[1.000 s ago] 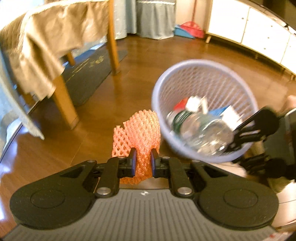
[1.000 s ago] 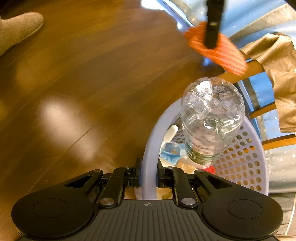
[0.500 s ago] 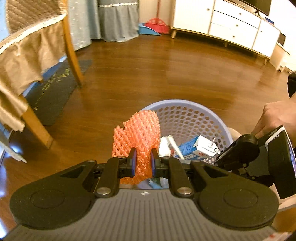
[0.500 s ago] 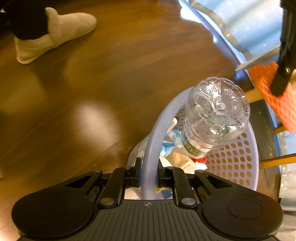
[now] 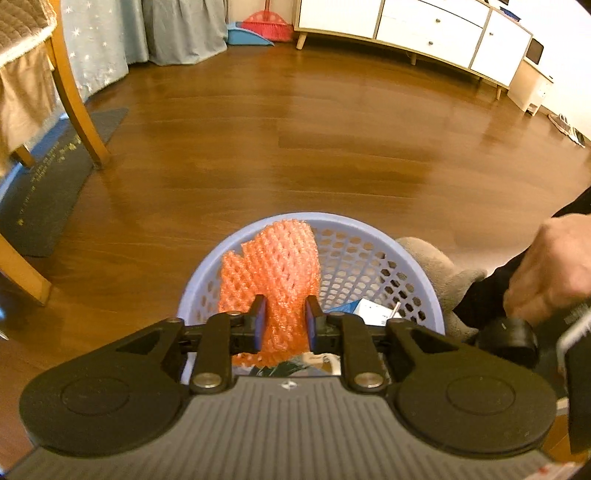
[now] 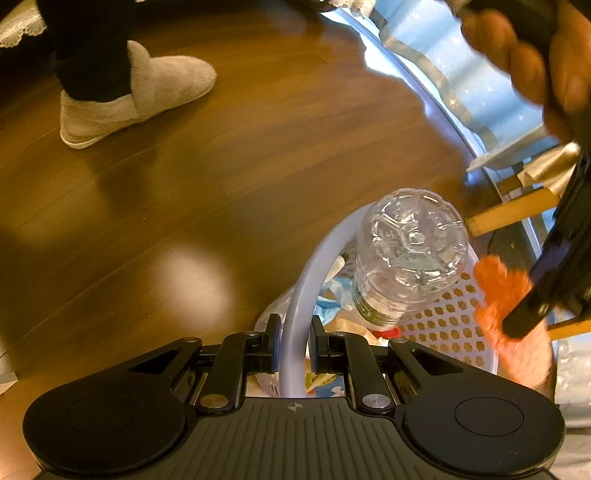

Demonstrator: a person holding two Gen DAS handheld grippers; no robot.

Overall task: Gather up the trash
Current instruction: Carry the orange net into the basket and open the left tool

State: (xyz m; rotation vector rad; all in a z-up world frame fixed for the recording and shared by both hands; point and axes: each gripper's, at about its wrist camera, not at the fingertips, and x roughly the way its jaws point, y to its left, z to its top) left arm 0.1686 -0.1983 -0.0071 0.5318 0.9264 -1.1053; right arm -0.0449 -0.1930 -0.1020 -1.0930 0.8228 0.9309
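Note:
An orange foam net (image 5: 273,266) hangs between the pads of my left gripper (image 5: 284,325), whose jaws are opening while the net still fills the gap. It hangs over the lavender mesh basket (image 5: 369,229). My right gripper (image 6: 293,347) is shut on the basket rim (image 6: 299,295). A clear plastic bottle (image 6: 410,251) stands neck-down among the trash inside, with a carton (image 5: 365,308) beside it. In the right wrist view the orange net (image 6: 495,291) shows over the basket's far side, under a black finger (image 6: 535,295) of the left gripper.
A person's foot in a grey slipper (image 6: 140,96) stands on the wooden floor left of the basket. A wooden chair leg (image 5: 74,103) and a dark mat (image 5: 48,177) lie to the left. White cabinets (image 5: 406,26) line the far wall.
The left gripper with the net has moved from beside the basket to above its opening, and its jaws stand a little wider. The right gripper keeps its hold on the rim.

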